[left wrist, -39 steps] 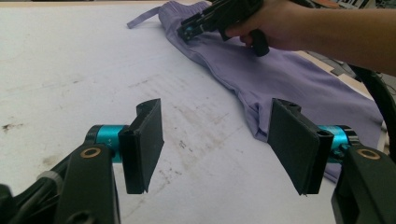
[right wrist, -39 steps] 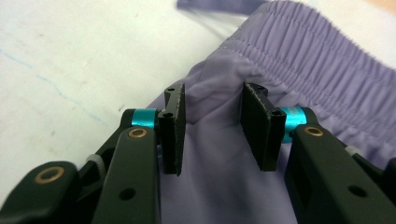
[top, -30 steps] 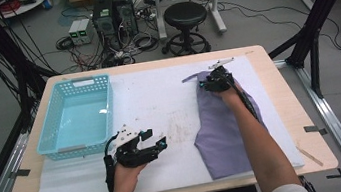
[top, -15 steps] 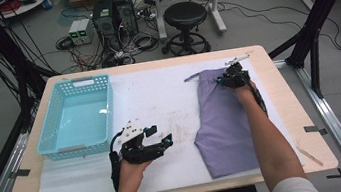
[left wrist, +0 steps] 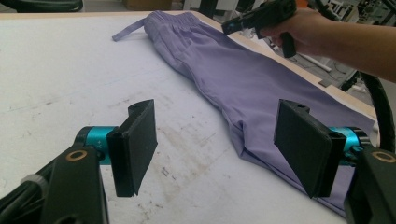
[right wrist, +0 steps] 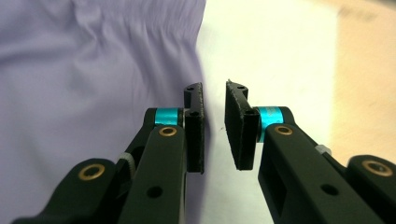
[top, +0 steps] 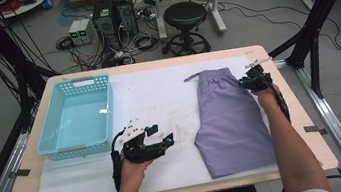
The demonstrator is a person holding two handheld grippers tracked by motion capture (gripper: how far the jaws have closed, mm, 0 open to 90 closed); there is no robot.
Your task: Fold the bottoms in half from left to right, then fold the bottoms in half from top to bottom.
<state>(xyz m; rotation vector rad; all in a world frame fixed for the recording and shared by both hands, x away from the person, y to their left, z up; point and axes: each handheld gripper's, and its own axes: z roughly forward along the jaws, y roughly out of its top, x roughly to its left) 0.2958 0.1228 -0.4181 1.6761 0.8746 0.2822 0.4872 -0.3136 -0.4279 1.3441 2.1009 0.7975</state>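
On the white mat that covers the wooden table, a pair of purple shorts lies flat toward the right side, its gathered waistband at the far end and a loose drawstring trailing off to the left. At the far right corner of the waistband sits the right gripper, held by a hand whose forearm stretches along the right edge of the cloth. Its jaws have just been closing and now stand a narrow slit apart; in the right gripper view they straddle the edge of the shorts, one jaw over the purple cloth and the other over the mat, with no cloth pinched between them. Near the front of the table, left of the shorts, the left gripper is held over bare mat with its jaws spread wide and nothing between them; the left gripper view looks across the mat at the shorts' hem. Well apart at the far left stands a light blue basket.
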